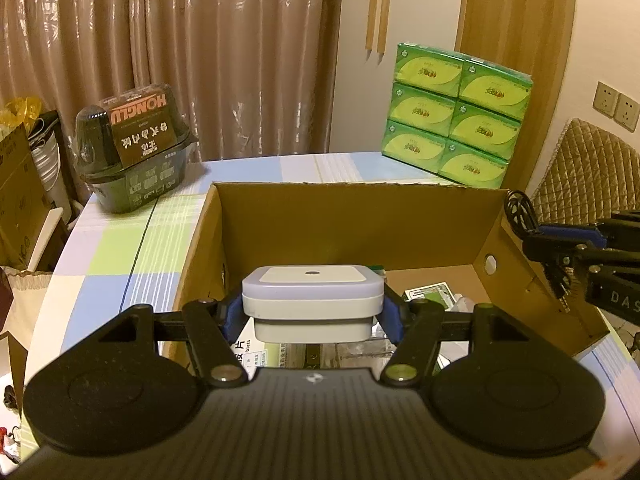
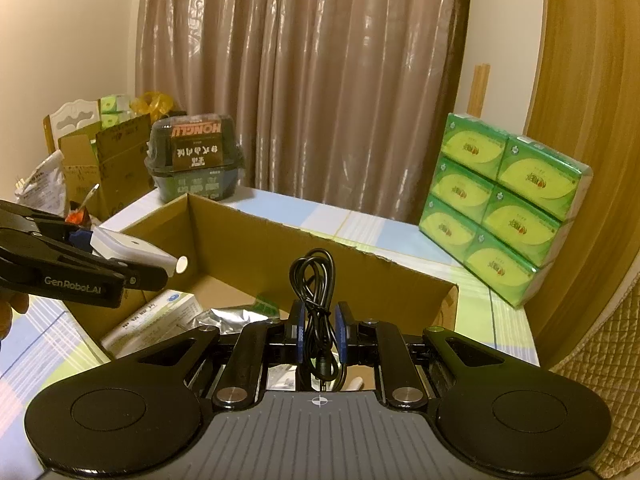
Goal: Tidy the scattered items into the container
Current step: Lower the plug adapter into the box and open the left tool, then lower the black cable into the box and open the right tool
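Left gripper (image 1: 312,316) jaws pinching white device (image 1: 312,294), right gripper (image 2: 319,332) jaws pinching cable (image 2: 314,280), both tilted over box (image 1: 360,216).

Both grippers are black, with round flat discs, silver screws and blue pads inside the jaws. The left gripper (image 2: 132,258) has "GenRobot.AI" in white letters on its side.

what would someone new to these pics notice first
Probably the two loaded grippers over the open cardboard box: the left gripper clamps a white square device, and the right gripper pinches a coiled black cable. Next, the bright green tissue packs stacked at the table's far right, before the brown curtain.
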Available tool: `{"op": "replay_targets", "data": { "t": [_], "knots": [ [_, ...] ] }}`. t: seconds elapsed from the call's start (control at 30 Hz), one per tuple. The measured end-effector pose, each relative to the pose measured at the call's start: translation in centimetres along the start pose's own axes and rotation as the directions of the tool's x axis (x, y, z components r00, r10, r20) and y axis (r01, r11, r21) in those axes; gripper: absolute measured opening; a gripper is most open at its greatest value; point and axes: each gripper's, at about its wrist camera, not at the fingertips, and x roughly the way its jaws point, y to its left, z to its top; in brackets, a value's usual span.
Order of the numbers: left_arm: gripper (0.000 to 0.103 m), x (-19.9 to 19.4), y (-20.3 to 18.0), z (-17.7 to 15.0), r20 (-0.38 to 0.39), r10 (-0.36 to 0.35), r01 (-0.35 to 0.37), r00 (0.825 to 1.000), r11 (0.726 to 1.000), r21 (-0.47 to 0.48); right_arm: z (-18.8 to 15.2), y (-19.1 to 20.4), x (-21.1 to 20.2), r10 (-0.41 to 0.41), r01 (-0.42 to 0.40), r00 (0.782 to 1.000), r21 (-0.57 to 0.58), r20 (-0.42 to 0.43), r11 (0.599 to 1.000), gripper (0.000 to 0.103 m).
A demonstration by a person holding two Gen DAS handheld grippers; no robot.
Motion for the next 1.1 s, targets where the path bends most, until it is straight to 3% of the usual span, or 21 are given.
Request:
{"op": "replay_targets", "data": {
  "t": [0.67, 1.1],
  "knots": [
    [0.060, 1.6, -0.5, 0.5, -0.010, -0.024, 0.023, 1.000, 1.000, -0.016, -0.2, -0.3, 0.6, -0.001, 0.001, 1.000, 0.007, -0.005, 1.000, 0.012],
    [0.063, 0.8, -0.1, -0.4, -0.011, 0.004, -0.004, 1.000, 1.000, -0.002, -0.4, -0.2, 0.3, -0.001, 0.001, 1.000, 0.011, -0.007, 1.000, 0.012]
  ]
}}
